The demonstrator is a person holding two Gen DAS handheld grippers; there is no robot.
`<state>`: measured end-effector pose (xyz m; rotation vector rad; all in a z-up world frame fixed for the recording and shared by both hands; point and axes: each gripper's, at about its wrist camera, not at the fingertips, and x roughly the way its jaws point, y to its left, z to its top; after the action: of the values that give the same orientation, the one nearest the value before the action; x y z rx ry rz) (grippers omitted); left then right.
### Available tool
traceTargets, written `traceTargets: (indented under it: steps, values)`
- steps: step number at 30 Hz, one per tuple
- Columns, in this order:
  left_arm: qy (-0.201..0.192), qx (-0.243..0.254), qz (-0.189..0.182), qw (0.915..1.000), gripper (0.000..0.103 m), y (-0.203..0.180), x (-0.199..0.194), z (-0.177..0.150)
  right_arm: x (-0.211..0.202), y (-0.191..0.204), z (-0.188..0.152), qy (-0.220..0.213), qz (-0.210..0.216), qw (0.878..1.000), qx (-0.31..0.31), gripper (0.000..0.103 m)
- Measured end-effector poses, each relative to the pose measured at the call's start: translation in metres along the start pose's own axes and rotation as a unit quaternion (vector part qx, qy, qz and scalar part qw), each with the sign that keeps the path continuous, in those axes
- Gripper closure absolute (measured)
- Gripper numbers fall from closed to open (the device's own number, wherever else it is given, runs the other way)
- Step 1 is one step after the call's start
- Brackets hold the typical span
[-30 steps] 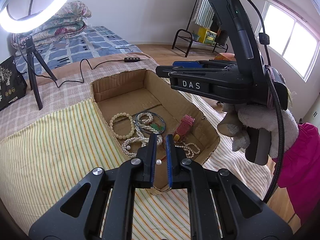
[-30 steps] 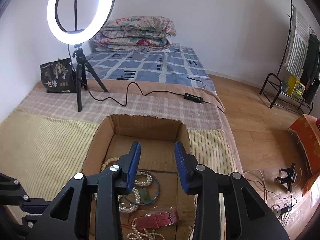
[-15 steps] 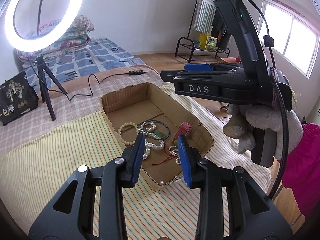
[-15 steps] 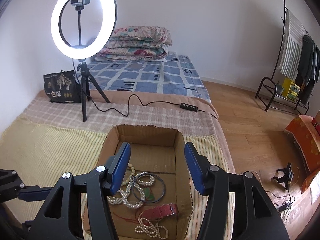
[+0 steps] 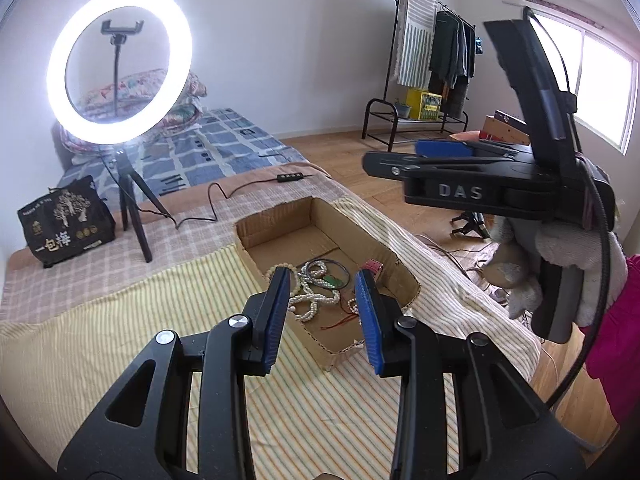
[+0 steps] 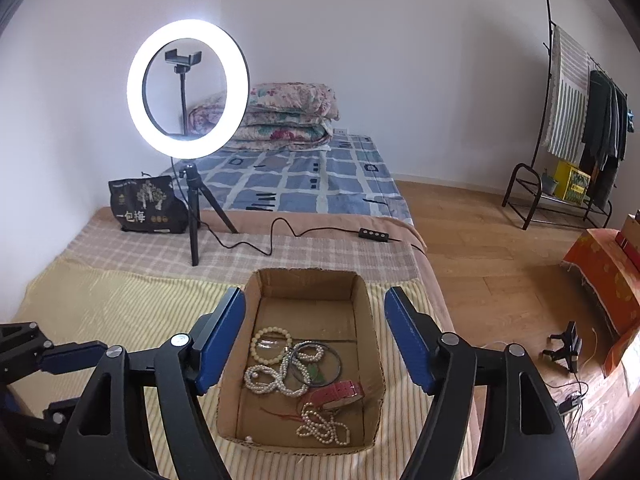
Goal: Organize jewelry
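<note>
On the striped bedcover (image 6: 112, 304), near the foot of the ring light (image 6: 188, 88): open cardboard box (image 6: 362, 300), flaps torn away, holding the jewelry in a loose heap on its floor. Nearest the ring light, a cream bead bracelet (image 6: 271, 344), lying flat. Just beyond it, toward the box's near wall, a tangle of pearl strands (image 6: 276, 380) overlapping a dark thin bangle (image 6: 320, 364) with something green inside its loop. Further from the light again, a pink watch strap (image 6: 340, 392) resting beside a second pearl string (image 6: 324, 426), with red thread trailing between them. At the box's near corner, a single loose pearl (image 6: 249, 438) against the cardboard wall.

Above the box, right gripper (image 6: 312, 340), jaws spread wide and holding nothing, blue pads framing the box from the side opposite the ring light. Left gripper (image 5: 322, 316) likewise raised clear of the box, jaws parted and empty, the pearl tangle seen between its pads. Right gripper's black body, marked DAS, seen from the left wrist view in a white-gloved hand (image 5: 576, 264).

Behind the ring light's tripod, a black printed bag (image 6: 146, 206) on the checked blanket, folded quilts (image 6: 288, 116) stacked at the head of the bed, a clothes rack (image 6: 580, 128) by the far wall.
</note>
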<state>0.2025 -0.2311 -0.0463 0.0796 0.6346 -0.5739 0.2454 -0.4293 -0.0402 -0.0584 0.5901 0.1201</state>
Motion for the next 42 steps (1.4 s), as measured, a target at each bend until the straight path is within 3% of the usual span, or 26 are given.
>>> traceTargets:
  steps: [4, 12, 14, 23, 42]
  values:
    - [-0.012, -0.001, 0.009, 0.9999, 0.065, 0.002, -0.023, -0.002, -0.022, 0.001, -0.004, -0.001, 0.0, 1.0, 0.017, 0.027]
    - [-0.041, -0.008, 0.032, 0.9986, 0.038, 0.003, -0.072, -0.012, -0.063, 0.006, -0.023, -0.005, -0.023, 0.999, 0.033, 0.023]
    - [-0.045, -0.011, 0.039, 0.9982, 0.024, 0.004, -0.083, -0.015, -0.075, 0.007, -0.028, -0.01, -0.027, 0.999, 0.041, 0.022]
    - [-0.069, -0.027, 0.064, 0.9952, 0.003, 0.006, -0.126, -0.023, -0.111, 0.031, -0.054, -0.018, -0.04, 0.999, 0.029, 0.021]
    - [-0.078, -0.016, 0.086, 0.9931, 0.0, -0.013, -0.16, -0.039, -0.152, 0.046, -0.075, -0.038, -0.053, 0.997, 0.03, 0.021]
